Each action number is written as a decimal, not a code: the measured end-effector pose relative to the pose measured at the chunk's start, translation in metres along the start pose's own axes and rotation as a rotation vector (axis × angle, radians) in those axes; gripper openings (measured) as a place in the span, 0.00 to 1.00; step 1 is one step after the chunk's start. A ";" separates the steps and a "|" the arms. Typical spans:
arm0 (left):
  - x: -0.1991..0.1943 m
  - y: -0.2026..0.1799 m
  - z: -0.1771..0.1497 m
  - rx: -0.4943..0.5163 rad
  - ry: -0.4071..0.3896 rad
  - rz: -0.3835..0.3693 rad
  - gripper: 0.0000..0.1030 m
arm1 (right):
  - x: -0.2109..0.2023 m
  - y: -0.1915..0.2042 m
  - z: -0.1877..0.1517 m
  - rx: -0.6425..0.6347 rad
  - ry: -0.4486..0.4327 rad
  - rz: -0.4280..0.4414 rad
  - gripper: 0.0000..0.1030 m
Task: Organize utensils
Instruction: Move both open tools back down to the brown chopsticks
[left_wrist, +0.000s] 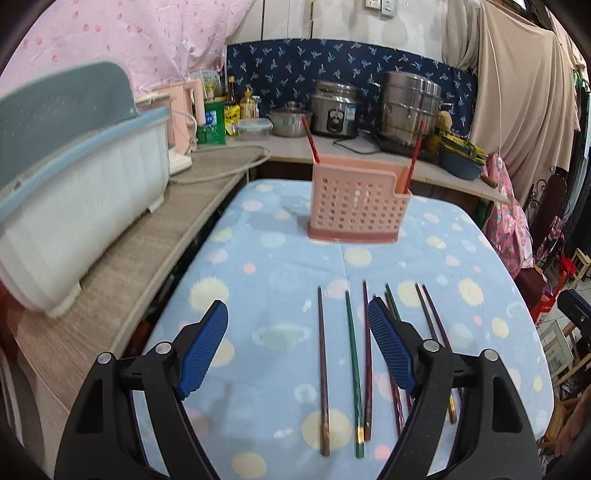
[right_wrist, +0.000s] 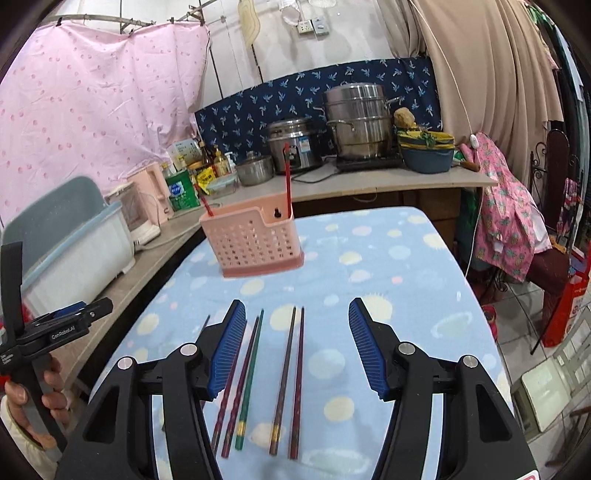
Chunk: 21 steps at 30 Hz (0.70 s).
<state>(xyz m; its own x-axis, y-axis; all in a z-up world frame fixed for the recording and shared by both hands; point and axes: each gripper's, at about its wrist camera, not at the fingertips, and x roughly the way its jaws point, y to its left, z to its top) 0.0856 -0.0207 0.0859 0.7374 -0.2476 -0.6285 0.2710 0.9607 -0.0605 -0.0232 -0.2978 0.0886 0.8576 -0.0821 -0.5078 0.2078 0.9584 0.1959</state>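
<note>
Chopsticks lie lengthwise, tips toward the pink holder.

A pink perforated plastic holder stood upright toward the far end of the table, with two red chopsticks leaning out of it, one at each end. Nearer the camera, loose chopsticks lay flat on the cloth in a rough row, roughly parallel, their length running toward the holder. Most were dark brown or maroon; two were green. Several showed gold bands near their thicker ends. On the right, one dark pair lay side by side.
</note>
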 end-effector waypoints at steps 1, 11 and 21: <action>0.001 0.000 -0.007 0.000 0.009 -0.001 0.72 | 0.000 0.002 -0.007 -0.004 0.008 -0.002 0.55; 0.013 -0.004 -0.061 0.005 0.097 -0.004 0.71 | 0.014 0.008 -0.062 -0.018 0.118 -0.030 0.55; 0.027 -0.007 -0.091 -0.004 0.175 -0.023 0.66 | 0.025 0.008 -0.094 -0.011 0.193 -0.038 0.55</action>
<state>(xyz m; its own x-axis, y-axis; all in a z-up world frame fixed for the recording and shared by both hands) 0.0470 -0.0229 -0.0017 0.6117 -0.2441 -0.7525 0.2839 0.9556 -0.0792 -0.0444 -0.2663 -0.0012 0.7427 -0.0650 -0.6665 0.2322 0.9585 0.1653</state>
